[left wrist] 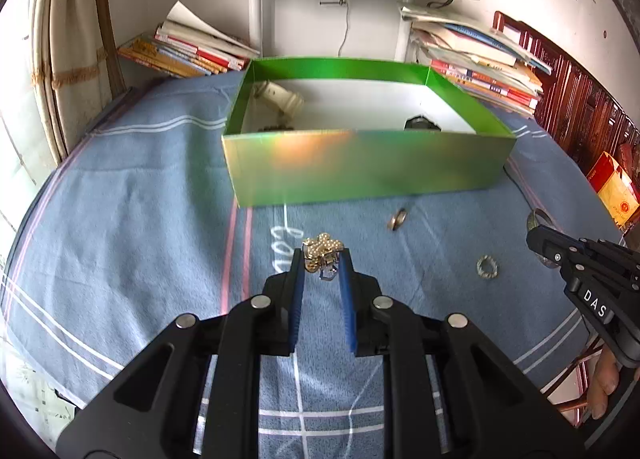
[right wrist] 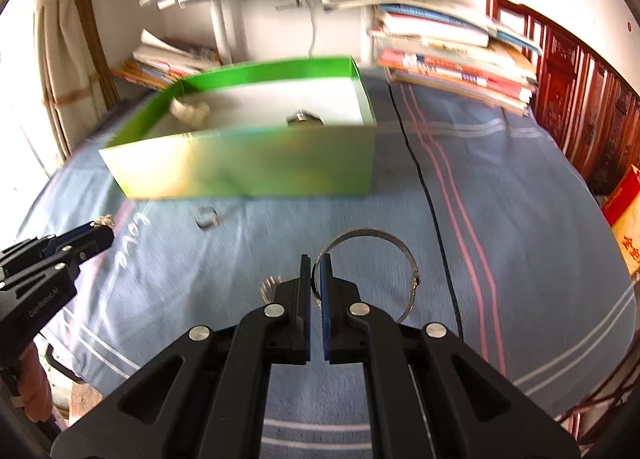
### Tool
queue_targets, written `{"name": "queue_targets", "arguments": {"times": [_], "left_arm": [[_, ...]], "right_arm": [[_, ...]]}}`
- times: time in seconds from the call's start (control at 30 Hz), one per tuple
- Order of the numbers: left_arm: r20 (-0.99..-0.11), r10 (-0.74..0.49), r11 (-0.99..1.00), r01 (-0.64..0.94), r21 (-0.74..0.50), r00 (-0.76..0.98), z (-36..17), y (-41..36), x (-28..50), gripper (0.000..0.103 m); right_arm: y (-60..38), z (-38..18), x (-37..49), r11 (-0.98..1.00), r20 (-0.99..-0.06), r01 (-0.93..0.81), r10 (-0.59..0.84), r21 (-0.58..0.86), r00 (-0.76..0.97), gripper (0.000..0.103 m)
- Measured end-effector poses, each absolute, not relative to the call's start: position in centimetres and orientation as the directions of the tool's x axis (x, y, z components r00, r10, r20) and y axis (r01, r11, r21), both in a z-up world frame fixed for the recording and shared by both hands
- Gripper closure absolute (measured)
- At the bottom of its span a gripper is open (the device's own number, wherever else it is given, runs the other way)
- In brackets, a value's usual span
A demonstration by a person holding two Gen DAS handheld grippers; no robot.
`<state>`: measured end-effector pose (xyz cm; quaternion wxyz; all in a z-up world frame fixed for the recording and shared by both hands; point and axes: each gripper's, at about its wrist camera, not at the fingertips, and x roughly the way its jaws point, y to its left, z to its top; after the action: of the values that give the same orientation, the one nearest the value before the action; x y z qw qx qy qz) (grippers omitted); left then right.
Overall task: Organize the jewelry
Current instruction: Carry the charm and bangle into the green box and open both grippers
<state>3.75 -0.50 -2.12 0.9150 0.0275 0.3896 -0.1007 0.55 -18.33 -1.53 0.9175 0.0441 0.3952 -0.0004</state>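
Gold chain (left wrist: 322, 249) sits bunched between the left gripper (left wrist: 322, 259) fingers, silver bangle (right wrist: 372, 259) pinched by the right gripper (right wrist: 316, 263); both should clear the green box (left wrist: 360, 167) wall before release.

A bed covered by a blue sheet (left wrist: 140, 195) with white and pink stripes carries everything. A green box (left wrist: 360, 163) sits toward its far edge, with book stacks (left wrist: 192, 51) at both far corners. In front of the box lie a small ring (left wrist: 397, 219) and a sparkly ring (left wrist: 487, 268). A black cable (right wrist: 434, 211) crosses the sheet right of the box.
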Motion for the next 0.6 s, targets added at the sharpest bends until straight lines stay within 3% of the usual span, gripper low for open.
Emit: {"name": "queue_targets", "arguments": {"times": [0.3,0.6], "left_arm": [[-0.601,-0.14,0.983,0.182,0.01,0.787,4.9,0.2,8.6,0.086],[-0.716,-0.135,0.972,0.233,0.04,0.685,2.2,-2.5,17.3,0.086]], "right_arm": [[-20.0,4.3,8.2,0.99,-0.654,-0.028,0.114,0.14,0.748,0.098],[-18.2,-0.4,18.3,0.994,-0.783,-0.027,0.103,0.11,0.614,0.098]]}}
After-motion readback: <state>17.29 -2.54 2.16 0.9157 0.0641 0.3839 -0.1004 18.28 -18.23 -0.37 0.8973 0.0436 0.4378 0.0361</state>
